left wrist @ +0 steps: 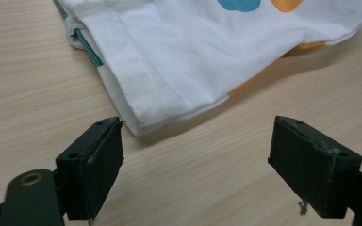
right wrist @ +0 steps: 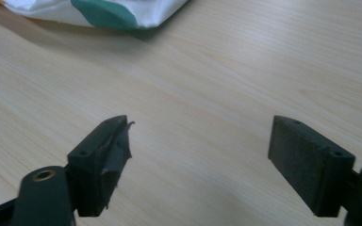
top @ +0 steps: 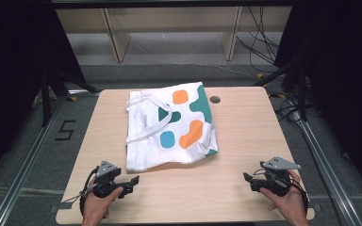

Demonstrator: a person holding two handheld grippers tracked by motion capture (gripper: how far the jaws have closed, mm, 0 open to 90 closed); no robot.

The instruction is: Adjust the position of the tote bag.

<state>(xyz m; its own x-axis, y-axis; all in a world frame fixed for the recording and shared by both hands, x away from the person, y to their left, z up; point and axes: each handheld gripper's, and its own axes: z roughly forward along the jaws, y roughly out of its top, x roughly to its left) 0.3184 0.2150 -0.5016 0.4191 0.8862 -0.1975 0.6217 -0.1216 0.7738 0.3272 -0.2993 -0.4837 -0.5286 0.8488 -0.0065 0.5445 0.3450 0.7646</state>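
Note:
A white tote bag [top: 169,127] with orange, teal and blue blobs lies flat in the middle of the wooden table [top: 245,132], its handles toward the left. My left gripper [top: 134,181] rests near the front left, open, just below the bag's near corner [left wrist: 141,123]. In the left gripper view the jaws stand wide apart with bare wood between them [left wrist: 195,155]. My right gripper [top: 246,179] sits at the front right, open, pointing left toward the bag. A teal-printed corner of the bag [right wrist: 103,14] lies well beyond its jaws, which hold nothing [right wrist: 200,146].
A round cable grommet [top: 215,99] sits in the table just right of the bag's top. Wooden shelving [top: 169,28] stands beyond the table's far edge. Metal rails [top: 28,155] run along both sides, and cables [top: 264,42] hang at the back right.

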